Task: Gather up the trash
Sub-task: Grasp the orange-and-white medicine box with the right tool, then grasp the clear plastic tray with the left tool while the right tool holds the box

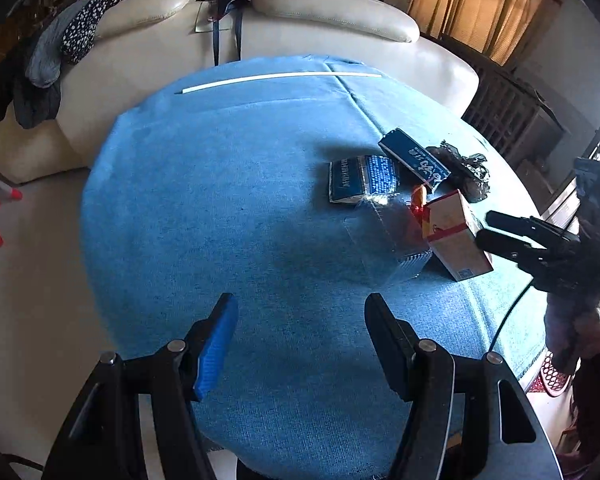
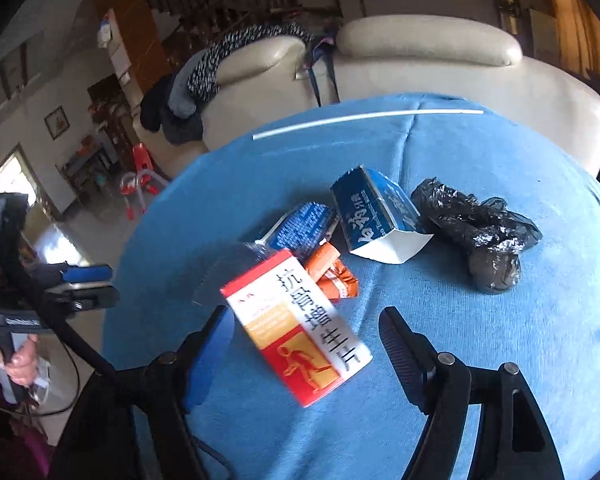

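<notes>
Two claws hang open over the blue-clothed worktop point(image 2: 520, 344), gripping nothing. The red-and-white box point(image 2: 300, 332) lies between the right claw point(image 2: 306, 330) prongs, untouched, long axis running away toward the left. Beyond: orange wrapper point(image 2: 334, 276), blue carton point(image 2: 374, 216), black bag point(image 2: 480, 232), cream sofa point(image 2: 420, 64). The left claw point(image 1: 300, 314) holds well apart.

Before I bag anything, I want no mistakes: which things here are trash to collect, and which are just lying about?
Trash to collect:
red-and-white cardboard medicine box
blue-and-white open carton
crumpled orange wrapper
blue foil packet
crumpled black plastic bag

Lying about:
long white stick
dark clothes on the cream sofa
</notes>
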Tool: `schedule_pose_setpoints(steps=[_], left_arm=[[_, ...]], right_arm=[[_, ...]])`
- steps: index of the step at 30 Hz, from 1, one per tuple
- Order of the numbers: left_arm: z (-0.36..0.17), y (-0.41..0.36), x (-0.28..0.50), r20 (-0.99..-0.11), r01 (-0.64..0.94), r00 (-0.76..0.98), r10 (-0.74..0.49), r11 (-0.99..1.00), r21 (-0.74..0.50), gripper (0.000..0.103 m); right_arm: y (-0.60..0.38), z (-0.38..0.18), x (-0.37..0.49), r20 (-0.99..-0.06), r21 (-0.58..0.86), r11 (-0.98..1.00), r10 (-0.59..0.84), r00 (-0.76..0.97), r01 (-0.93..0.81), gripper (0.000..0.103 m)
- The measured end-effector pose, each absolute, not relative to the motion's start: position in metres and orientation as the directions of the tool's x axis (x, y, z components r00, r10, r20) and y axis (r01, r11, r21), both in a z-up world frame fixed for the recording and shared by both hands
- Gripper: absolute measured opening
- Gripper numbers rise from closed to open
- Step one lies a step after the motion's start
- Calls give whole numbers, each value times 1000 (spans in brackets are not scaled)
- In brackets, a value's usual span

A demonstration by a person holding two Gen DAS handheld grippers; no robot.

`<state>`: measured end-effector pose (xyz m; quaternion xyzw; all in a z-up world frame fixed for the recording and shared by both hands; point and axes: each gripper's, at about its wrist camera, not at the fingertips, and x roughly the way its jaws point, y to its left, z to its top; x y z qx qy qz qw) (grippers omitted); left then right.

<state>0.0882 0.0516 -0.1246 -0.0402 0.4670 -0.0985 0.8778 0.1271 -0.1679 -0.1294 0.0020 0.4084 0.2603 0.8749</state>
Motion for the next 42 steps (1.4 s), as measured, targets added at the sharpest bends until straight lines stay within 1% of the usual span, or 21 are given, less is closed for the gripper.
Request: schedule_pose_setpoints(steps=[3,6,7,8,10,14,15,16,17,22,27,29,32,34,35,36,37,42], left_arm=[[-123,48,87,-813,143,542,-211,977,-158,67],[-121,47,87,-815,146,541,-207,978,-151,67],[-121,46,87,-816,147,540,-206,978,-150,67],[-120,44,88,-817,148,538,-206,978,-150,67],[-119,41,92,-819,154,533,-213,976,-154,67],[-115,26,102,-817,179,526,-236,970,-165,67],[-113,19,105,-815,188,525,-244,968,-169,68],[-113,14,110,-815,195,522,-253,965,-175,73],[-113,8,114,-815,201,516,-263,962,-184,75],[-126,-26,139,-840,227,451,-300,950,-217,76],[-145,-51,157,-871,211,422,-252,961,-176,76],[-151,-52,160,-879,190,416,-233,967,-167,76],[-157,-49,161,-880,165,425,-210,974,-153,76],[-158,-46,162,-882,160,425,-203,976,-148,75],[-160,-44,162,-883,157,423,-204,976,-150,68],[-162,-43,162,-885,158,416,-207,975,-154,63],[-164,-42,162,-889,159,406,-211,974,-159,51],[-165,-36,158,-886,167,411,-214,973,-158,51]], right_arm=[[-162,-136,135,-727,246,838,492,479,-486,78],[-158,-145,137,-736,232,840,481,476,-491,78],[-157,-147,136,-739,222,842,474,478,-491,73],[-156,-148,134,-742,206,846,463,485,-492,65],[-155,-150,127,-740,182,849,450,500,-495,57],[-168,-145,114,-725,181,874,428,539,-451,53],[-177,-142,109,-718,191,883,424,553,-428,51],[-183,-139,104,-713,195,891,415,565,-409,49],[-190,-137,100,-712,195,902,400,577,-385,49],[-224,-131,75,-717,186,948,311,623,-258,49],[-248,-134,62,-733,213,965,262,628,-154,49],[-253,-137,61,-744,236,963,263,614,-127,51],[-263,-143,61,-747,318,944,306,590,-88,52],[-263,-144,62,-746,340,937,321,583,-80,59],[-264,-144,58,-746,337,938,315,586,-76,62],[-262,-142,58,-747,325,943,304,592,-74,62],[-260,-142,58,-746,321,944,304,592,-79,62],[-253,-143,60,-750,313,946,298,591,-80,63]])
